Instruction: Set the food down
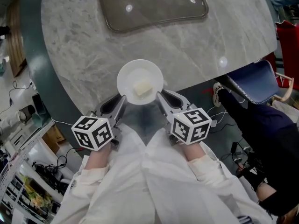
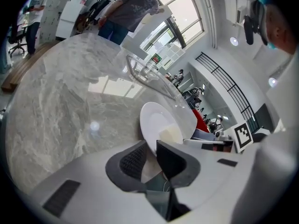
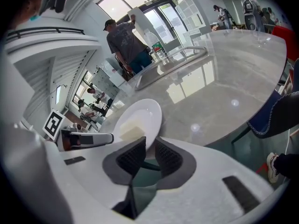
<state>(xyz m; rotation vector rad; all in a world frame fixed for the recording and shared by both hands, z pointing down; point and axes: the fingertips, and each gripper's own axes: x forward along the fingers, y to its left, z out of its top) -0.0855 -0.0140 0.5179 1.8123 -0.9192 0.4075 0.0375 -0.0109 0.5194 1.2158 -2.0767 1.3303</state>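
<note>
Currently a round white plate [image 1: 139, 80] sits over the near edge of a large grey-white marble tabletop [image 1: 93, 45]. A pale cream block of food [image 1: 143, 88] lies on it, slightly near and right of its middle. The pictures do not show whether the plate rests on the marble or is held just above it.

The left gripper [image 1: 121, 101] comes at the plate from the near left. Its two dark ribbed jaws are drawn close and pinch the plate's rim between them. The right gripper [image 1: 160, 100] does the same from the near right, its jaws narrowed onto the rim with the white edge running between the pads. Each gripper thus has hold of the plate on opposite sides, and the food block lies between the two grips.

Far across the table lies a clear, rounded-rectangular glass tray [image 1: 152, 6], well apart from the plate. To the right, beside the table's edge, stands a blue-seated chair [image 1: 254, 80]. A person in dark clothes [image 1: 261, 134] is near it, one shoe [image 1: 217, 93] close to the table's rim. Cables and clutter cover the floor [image 1: 28, 171] at the near left.
</note>
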